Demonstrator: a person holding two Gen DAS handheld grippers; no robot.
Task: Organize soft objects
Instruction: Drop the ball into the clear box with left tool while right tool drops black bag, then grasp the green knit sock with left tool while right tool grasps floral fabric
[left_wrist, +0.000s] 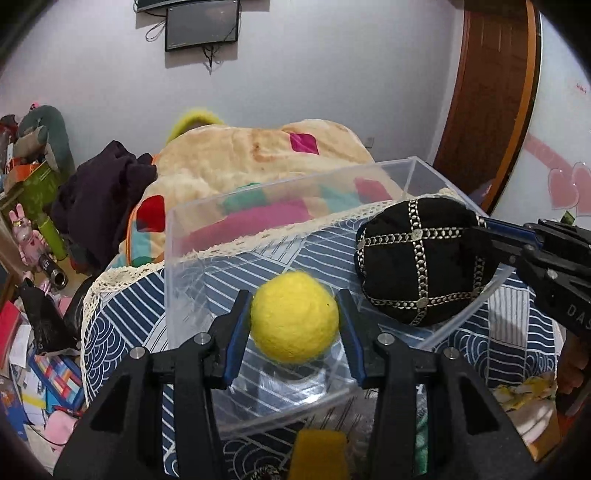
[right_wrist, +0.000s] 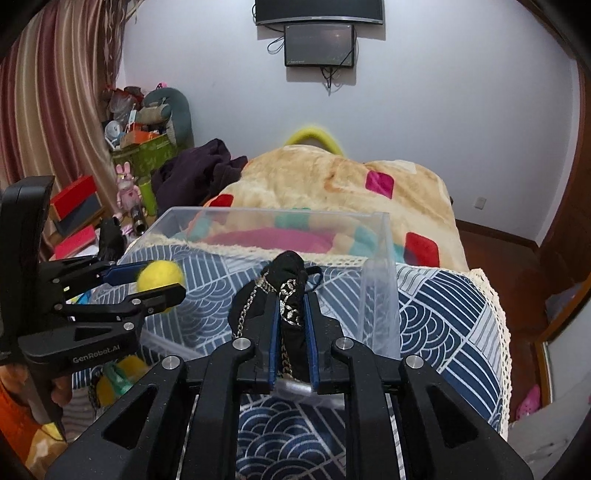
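"GenRobot.AI" printed on my left gripper body | it clamps a fuzzy yellow felt ball, centre frame | my right gripper pinches a black silver-braided fabric pouch | both over the clear plastic box | beyond, fleecy patchwork blanket.

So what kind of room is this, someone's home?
Most likely a lived-in bedroom. A plush patchwork blanket is heaped behind the clear plastic box, a screen hangs on the wall, and striped curtains with stuffed toys and boxes fill the corner.
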